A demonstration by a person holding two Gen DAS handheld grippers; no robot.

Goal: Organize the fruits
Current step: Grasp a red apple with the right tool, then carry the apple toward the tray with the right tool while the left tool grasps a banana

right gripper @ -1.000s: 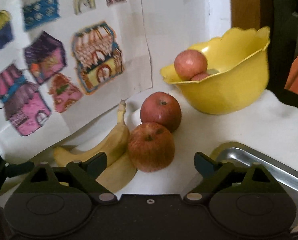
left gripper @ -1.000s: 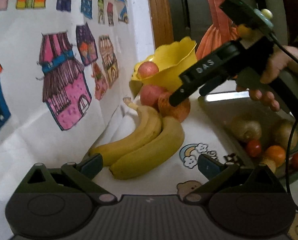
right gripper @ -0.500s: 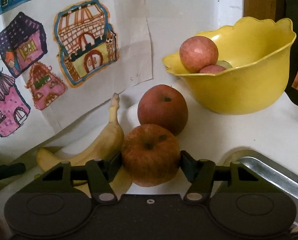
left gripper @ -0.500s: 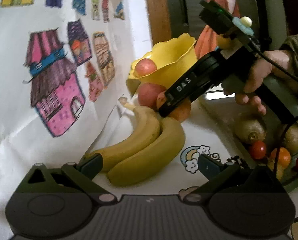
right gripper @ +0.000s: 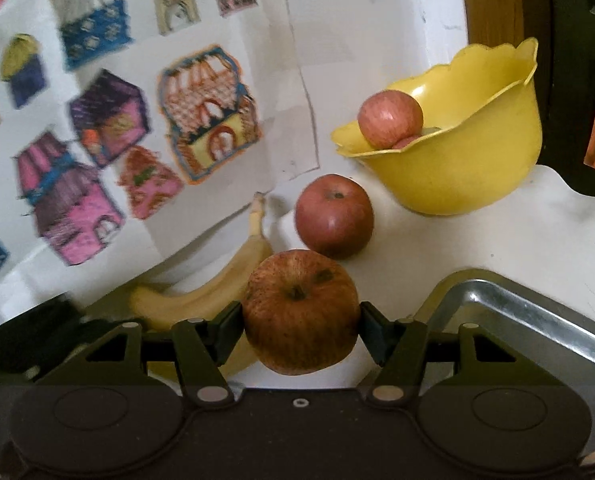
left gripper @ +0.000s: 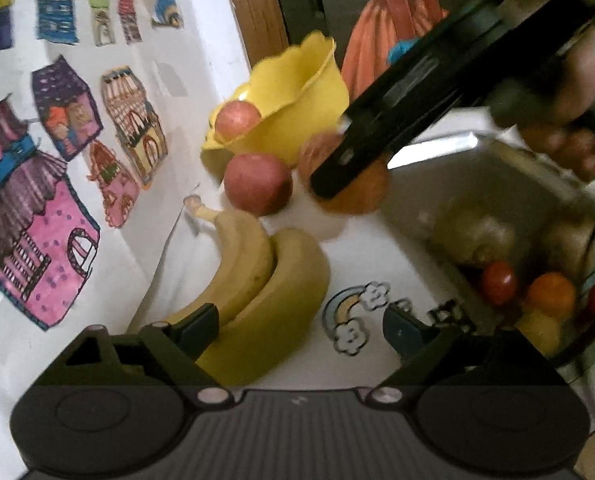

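Up and right of the right gripper (right gripper: 300, 330), clamped on the russet apple (right gripper: 300, 312), waits the yellow bowl (right gripper: 469, 160); the left gripper (left gripper: 300, 326) gapes empty.

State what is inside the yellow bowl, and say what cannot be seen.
The yellow bowl holds a pink-red apple at its near rim, with part of a second reddish fruit beside it. The bowl's wall hides the bottom, so anything deeper cannot be seen.
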